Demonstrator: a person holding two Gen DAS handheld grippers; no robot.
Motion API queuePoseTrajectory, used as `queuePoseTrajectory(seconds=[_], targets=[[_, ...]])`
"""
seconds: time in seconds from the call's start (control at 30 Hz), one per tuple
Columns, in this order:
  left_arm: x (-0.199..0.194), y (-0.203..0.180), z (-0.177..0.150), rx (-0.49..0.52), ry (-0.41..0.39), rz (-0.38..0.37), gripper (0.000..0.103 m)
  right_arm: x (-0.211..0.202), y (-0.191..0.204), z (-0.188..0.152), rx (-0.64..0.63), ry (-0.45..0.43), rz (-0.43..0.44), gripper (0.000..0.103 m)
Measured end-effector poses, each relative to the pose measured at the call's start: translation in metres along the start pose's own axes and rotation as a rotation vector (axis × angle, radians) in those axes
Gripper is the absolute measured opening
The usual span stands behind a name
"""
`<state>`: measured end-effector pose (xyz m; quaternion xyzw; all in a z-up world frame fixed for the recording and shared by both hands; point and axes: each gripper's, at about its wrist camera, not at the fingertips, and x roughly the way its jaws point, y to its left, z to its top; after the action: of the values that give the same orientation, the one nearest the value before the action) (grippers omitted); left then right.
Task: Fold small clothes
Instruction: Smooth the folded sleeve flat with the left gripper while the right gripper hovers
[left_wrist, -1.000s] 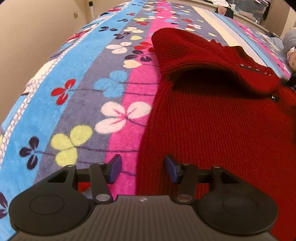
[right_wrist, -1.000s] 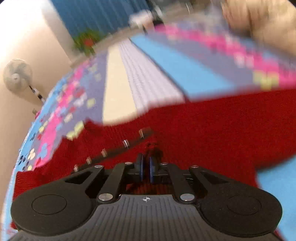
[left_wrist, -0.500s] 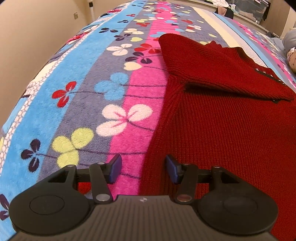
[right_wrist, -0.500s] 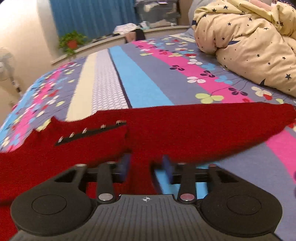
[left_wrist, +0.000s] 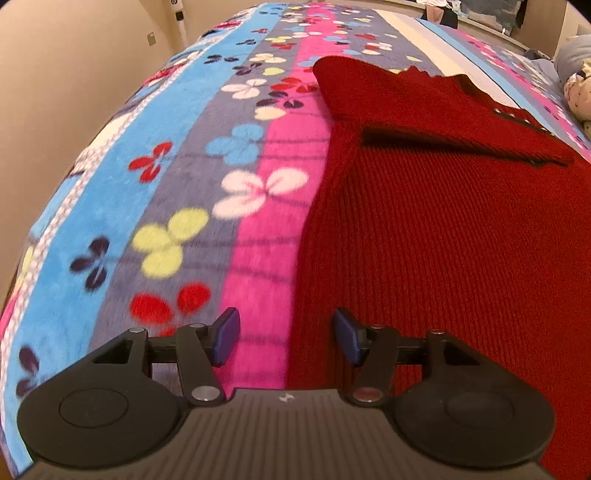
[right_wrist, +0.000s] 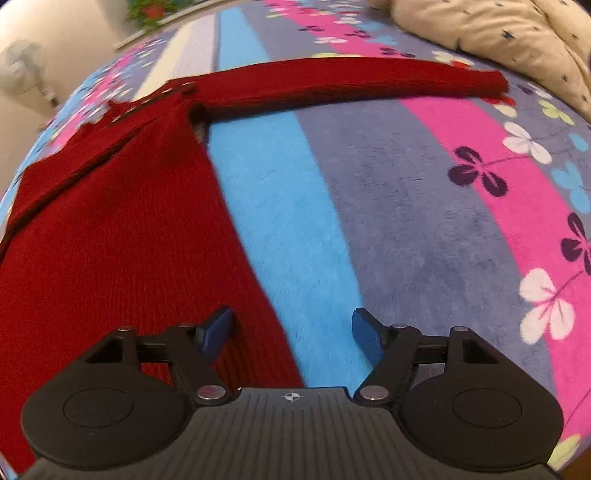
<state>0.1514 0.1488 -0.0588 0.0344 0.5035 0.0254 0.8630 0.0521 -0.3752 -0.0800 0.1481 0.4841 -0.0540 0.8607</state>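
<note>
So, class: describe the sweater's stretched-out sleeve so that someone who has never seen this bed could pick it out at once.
Start at the striped, flower-printed blanket covering the bed, and find the dark red knitted sweater lying flat on it. From the sweater's shoulder, the sleeve runs straight out towards the cream star-print duvet. It is the only long, narrow red band; the other sleeve lies folded across the body.

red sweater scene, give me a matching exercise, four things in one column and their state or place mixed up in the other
Things:
1. near sleeve
2. far sleeve
3. left gripper
4. star-print quilt

States or places:
A. bunched at the far right of the bed
B. folded across the chest of the red sweater
C. open, straddling the sweater's side edge
D. stretched flat out over the blanket

Pairs: 1-B, 2-D, 3-C, 4-A
</note>
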Motion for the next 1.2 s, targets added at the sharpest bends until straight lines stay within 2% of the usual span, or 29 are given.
queuePoseTrajectory(seconds=[0.1,0.23,0.33,0.37,0.4,0.43,0.47,0.5,0.53,0.57,0.63,0.7,0.73,0.8,0.83,0.93,0.97,1.0,1.03,1.07,1.1,1.13,1.17,1.2], targets=[[-0.013,0.008,-0.018,-0.046,0.039,-0.029,0.062,-0.008,0.0,-0.015,-0.071,-0.022,0.019,0.073],[-0.034,0.016,-0.051,-0.138,0.098,-0.102,0.062,-0.016,-0.004,-0.024,-0.097,-0.019,0.043,0.07],[-0.046,0.012,-0.077,-0.151,0.122,-0.116,0.062,-0.02,0.0,-0.026,-0.109,-0.031,0.043,0.054],[-0.05,0.009,-0.084,-0.137,0.117,-0.105,0.062,-0.021,0.002,-0.026,-0.109,-0.031,0.056,0.044],[-0.053,0.006,-0.088,-0.121,0.11,-0.095,0.061,-0.021,0.004,-0.026,-0.113,-0.026,0.081,0.027],[-0.056,0.003,-0.091,-0.109,0.104,-0.086,0.055,-0.021,0.007,-0.026,-0.121,-0.022,0.096,0.02],[-0.058,0.001,-0.094,-0.103,0.098,-0.089,0.042,-0.022,0.01,-0.026,-0.142,-0.026,0.086,0.017],[-0.06,-0.001,-0.095,-0.096,0.091,-0.089,0.035,-0.023,0.012,-0.027,-0.162,-0.028,0.081,0.012],[-0.062,-0.002,-0.095,-0.083,0.079,-0.074,0.021,-0.027,0.012,-0.026,-0.161,-0.032,0.087,0.011],[-0.066,-0.003,-0.096,-0.07,0.062,-0.05,0.012,-0.033,0.008,-0.024,-0.13,-0.044,0.104,0.01],[-0.078,-0.002,-0.096,-0.063,0.016,-0.062,0.01,-0.063,-0.011,-0.014,-0.002,-0.13,0.176,0.009],[-0.1,0.001,-0.098,-0.065,-0.07,-0.097,0.009,-0.095,-0.032,-0.009,0.117,-0.224,0.277,0.006],[-0.112,0.003,-0.1,-0.07,-0.116,-0.12,0.009,-0.106,-0.039,-0.01,0.139,-0.252,0.298,0.005],[-0.126,0.009,-0.104,-0.101,-0.166,-0.148,0.009,-0.108,-0.044,-0.015,0.131,-0.233,0.267,0.005],[-0.127,0.012,-0.106,-0.113,-0.167,-0.144,0.009,-0.099,-0.044,-0.018,0.129,-0.169,0.226,0.005],[-0.106,0.009,-0.102,-0.091,-0.073,-0.086,0.009,-0.059,-0.037,-0.026,0.1,0.041,0.096,0.005],[-0.097,0.005,-0.102,-0.069,-0.025,-0.054,0.011,-0.052,-0.03,-0.027,0.052,0.064,-0.004,0.0],[-0.09,0.0,-0.101,-0.048,0.007,-0.006,0.014,-0.048,-0.025,-0.028,0.012,0.057,-0.078,0.0],[-0.087,-0.003,-0.101,-0.031,0.011,0.047,0.015,-0.048,-0.022,-0.028,0.0,0.036,-0.102,0.003],[-0.09,-0.006,-0.1,-0.018,-0.022,0.083,0.021,-0.052,-0.021,-0.027,0.005,-0.001,-0.081,0.005],[-0.096,-0.01,-0.098,-0.006,-0.064,0.089,0.026,-0.059,-0.018,-0.025,0.009,-0.046,-0.041,0.005],[-0.104,-0.014,-0.096,0.004,-0.114,0.075,0.042,-0.066,-0.015,-0.023,0.004,-0.1,0.004,0.007],[-0.111,-0.016,-0.093,0.01,-0.168,0.046,0.053,-0.073,-0.01,-0.021,-0.01,-0.148,0.042,0.014],[-0.115,-0.02,-0.093,0.015,-0.2,0.017,0.056,-0.077,-0.004,-0.02,-0.032,-0.184,0.072,0.024]])
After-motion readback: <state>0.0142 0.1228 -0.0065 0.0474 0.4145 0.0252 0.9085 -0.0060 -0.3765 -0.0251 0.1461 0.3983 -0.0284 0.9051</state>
